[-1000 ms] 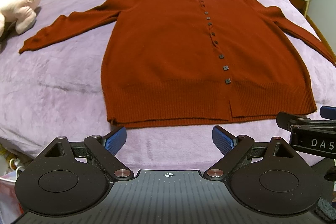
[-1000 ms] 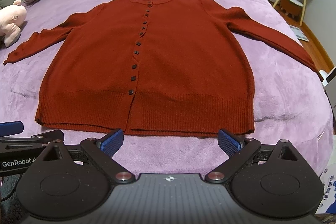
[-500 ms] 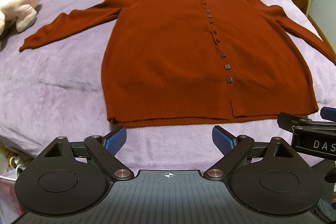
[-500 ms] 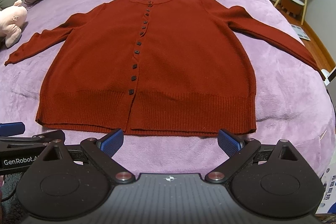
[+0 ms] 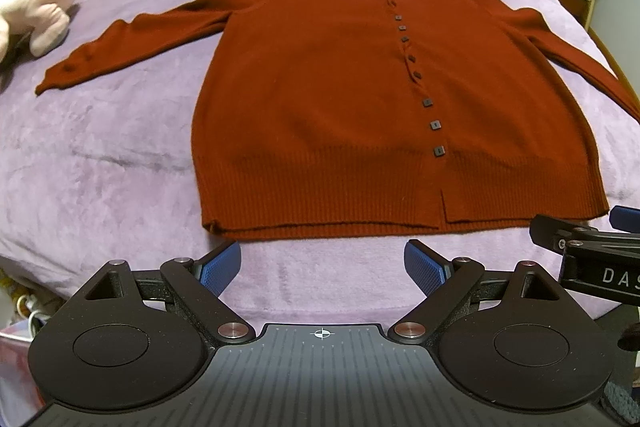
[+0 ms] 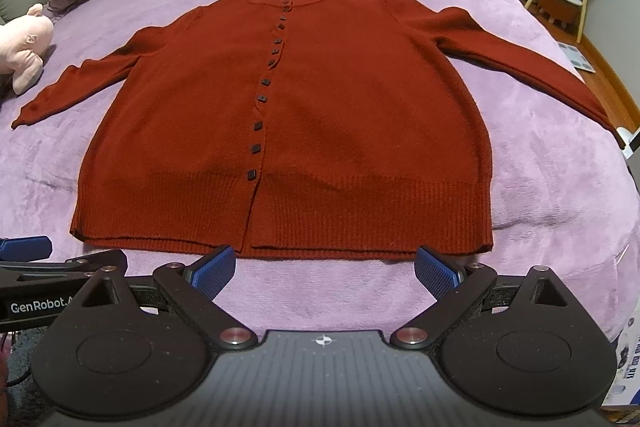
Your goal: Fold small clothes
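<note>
Just past my two tongs, at 12 o'clock, the red sweater lies flat on the bed.

My left gripper (image 5: pixel 322 263) and right gripper (image 6: pixel 325 269) are both wide open and hold nothing, side by side near the bottom hem. The cardigan (image 5: pixel 360 99) runs long from hem to neck, away from me toward 12. One sleeve (image 5: pixel 132 47) points to 10 o'clock, closer to my left tongs. The other sleeve (image 6: pixel 524 63) points to 2, closer to my right. A pink toy (image 5: pixel 36 7) sits at 10 on the purple bed (image 5: pixel 100 167).
</note>
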A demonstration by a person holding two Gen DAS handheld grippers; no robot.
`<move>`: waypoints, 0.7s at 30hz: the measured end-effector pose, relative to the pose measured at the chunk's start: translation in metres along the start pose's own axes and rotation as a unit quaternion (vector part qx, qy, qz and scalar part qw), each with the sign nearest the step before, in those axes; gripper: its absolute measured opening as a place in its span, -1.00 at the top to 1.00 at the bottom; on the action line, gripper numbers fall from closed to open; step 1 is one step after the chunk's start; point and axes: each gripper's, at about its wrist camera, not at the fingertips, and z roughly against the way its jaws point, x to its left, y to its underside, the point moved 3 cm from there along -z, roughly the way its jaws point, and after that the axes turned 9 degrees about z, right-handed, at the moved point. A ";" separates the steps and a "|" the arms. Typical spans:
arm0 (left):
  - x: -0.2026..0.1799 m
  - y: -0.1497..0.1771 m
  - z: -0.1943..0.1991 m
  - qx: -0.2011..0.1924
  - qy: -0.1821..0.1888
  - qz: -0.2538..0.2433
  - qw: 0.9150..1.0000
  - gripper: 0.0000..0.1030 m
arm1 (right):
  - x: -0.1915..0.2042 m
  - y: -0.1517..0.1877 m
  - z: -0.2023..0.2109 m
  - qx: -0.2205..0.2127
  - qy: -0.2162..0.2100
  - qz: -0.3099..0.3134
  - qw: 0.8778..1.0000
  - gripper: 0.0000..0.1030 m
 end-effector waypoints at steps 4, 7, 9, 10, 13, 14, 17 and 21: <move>0.000 0.000 -0.002 0.003 0.001 0.002 1.000 -0.81 | -0.002 0.000 -0.002 -0.001 -0.001 -0.003 1.000 -0.88; -0.001 0.000 -0.005 0.007 0.003 0.003 1.000 -0.81 | -0.004 0.000 -0.003 -0.001 -0.006 -0.009 1.000 -0.88; -0.001 0.000 -0.007 0.011 0.003 0.002 1.000 -0.80 | -0.006 0.001 -0.006 0.001 -0.010 -0.012 1.000 -0.88; -0.002 0.001 -0.008 0.013 0.002 0.001 1.000 -0.80 | -0.006 0.002 -0.007 0.003 -0.012 -0.015 1.000 -0.88; -0.003 0.000 -0.013 0.019 0.000 -0.001 1.000 -0.80 | -0.011 0.003 -0.014 0.008 -0.022 -0.023 0.999 -0.88; -0.004 -0.001 -0.014 0.021 0.000 -0.001 1.000 -0.80 | -0.014 0.002 -0.015 0.008 -0.026 -0.025 0.999 -0.88; -0.005 -0.006 -0.017 0.022 0.011 0.001 1.000 -0.80 | -0.036 -0.002 -0.021 -0.033 -0.041 -0.046 0.998 -0.87; -0.004 -0.020 -0.020 0.009 0.026 0.009 1.000 -0.80 | -0.108 -0.012 -0.026 -0.151 -0.033 -0.126 0.980 -0.88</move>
